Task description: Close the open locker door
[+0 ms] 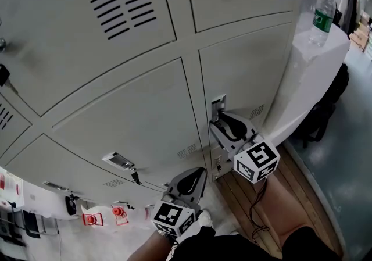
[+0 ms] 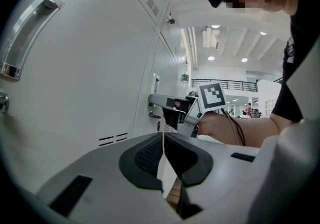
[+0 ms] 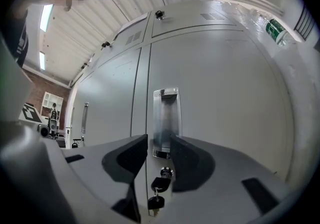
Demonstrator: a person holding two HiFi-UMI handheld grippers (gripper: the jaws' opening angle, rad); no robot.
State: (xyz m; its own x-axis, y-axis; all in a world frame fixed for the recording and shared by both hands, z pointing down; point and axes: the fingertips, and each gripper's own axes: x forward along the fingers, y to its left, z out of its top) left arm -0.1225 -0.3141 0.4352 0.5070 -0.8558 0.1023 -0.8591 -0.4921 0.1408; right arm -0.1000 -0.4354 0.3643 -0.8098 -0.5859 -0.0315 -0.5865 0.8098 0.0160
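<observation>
The locker door [image 3: 225, 98] at the right edge of the lockers [image 1: 116, 120] lies flush. The right gripper [image 3: 159, 149] has its jaws spread before the door's chrome handle [image 3: 165, 113], above dangling keys [image 3: 158, 188]. The left gripper [image 2: 163, 143], jaws pressed together on nothing, hangs beside it. A bottle [image 1: 322, 14] stands nearby.

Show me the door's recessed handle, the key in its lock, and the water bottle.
recessed handle [image 3: 165, 115], right gripper view, middle of the metal recess.
key [image 3: 160, 184], right gripper view, black head hanging just under the lock.
water bottle [image 1: 319, 20], head view, green label on its body.
</observation>
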